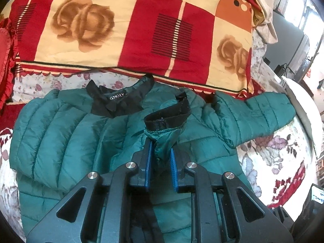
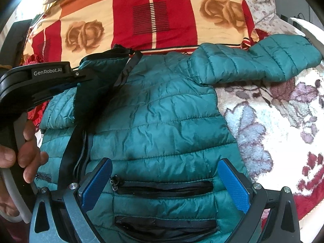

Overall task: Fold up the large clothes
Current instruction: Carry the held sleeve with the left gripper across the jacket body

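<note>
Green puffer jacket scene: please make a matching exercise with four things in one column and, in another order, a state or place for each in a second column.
Things:
1. left gripper
2. right gripper
3. outstretched sleeve
4. pocket zipper

States or places:
A. open above the jacket front
B. lies out to the side on the floral blanket
C. shut on the sleeve cuff
D. between the right gripper's blue pads

Pairs: 1-C, 2-A, 3-B, 4-D
</note>
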A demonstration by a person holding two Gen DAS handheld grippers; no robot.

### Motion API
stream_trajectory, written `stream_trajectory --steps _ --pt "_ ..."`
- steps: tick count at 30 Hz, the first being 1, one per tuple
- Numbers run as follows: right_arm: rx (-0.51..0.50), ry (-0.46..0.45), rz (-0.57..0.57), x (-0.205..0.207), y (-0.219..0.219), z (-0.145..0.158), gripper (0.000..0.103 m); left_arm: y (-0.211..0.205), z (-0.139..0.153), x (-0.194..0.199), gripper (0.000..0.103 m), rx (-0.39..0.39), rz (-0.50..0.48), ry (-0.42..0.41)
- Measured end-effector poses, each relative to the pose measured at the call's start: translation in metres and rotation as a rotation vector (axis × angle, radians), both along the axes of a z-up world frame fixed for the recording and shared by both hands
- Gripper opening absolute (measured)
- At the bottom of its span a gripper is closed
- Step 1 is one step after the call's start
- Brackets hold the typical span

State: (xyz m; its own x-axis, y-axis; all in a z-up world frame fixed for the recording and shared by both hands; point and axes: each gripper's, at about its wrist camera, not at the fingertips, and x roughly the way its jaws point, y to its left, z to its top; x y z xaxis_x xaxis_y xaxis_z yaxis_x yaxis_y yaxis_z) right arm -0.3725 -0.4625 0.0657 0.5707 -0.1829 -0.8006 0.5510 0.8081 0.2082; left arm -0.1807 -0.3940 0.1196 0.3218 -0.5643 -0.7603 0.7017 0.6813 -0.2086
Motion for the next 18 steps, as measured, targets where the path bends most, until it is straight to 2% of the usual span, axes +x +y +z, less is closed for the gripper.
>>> stream_trajectory --steps 4,5,11,13,14,16,18 --pt "0.008 -0.001 0.002 -0.001 0.001 -0.001 0.103 -0.001 -0.004 0.001 0.015 -0.007 -0.010 0.025" --pt "0.012 0.001 0.002 -0.001 0.001 -0.001 0.103 -0.001 -0.005 0.002 0.021 -0.010 -0.009 0.038" --pt "0.013 0.006 0.013 -0.006 0.003 0.001 0.103 0.003 -0.008 0.009 0.041 -0.091 -0.025 0.169" --pt "0.013 0.001 0.021 -0.006 0.004 0.003 0.103 0.007 -0.004 0.010 0.045 -0.101 -0.031 0.178" --pt "0.016 -0.007 0.027 -0.006 0.005 0.005 0.103 0.012 -0.001 0.010 0.053 -0.101 -0.028 0.176" --pt "0.037 -0.024 0.043 -0.002 0.006 0.009 0.103 0.025 0.008 0.013 0.062 -0.116 -0.024 0.175" --pt "0.083 -0.039 0.071 0.006 0.006 0.011 0.103 0.045 0.016 0.019 0.062 -0.131 -0.016 0.168"
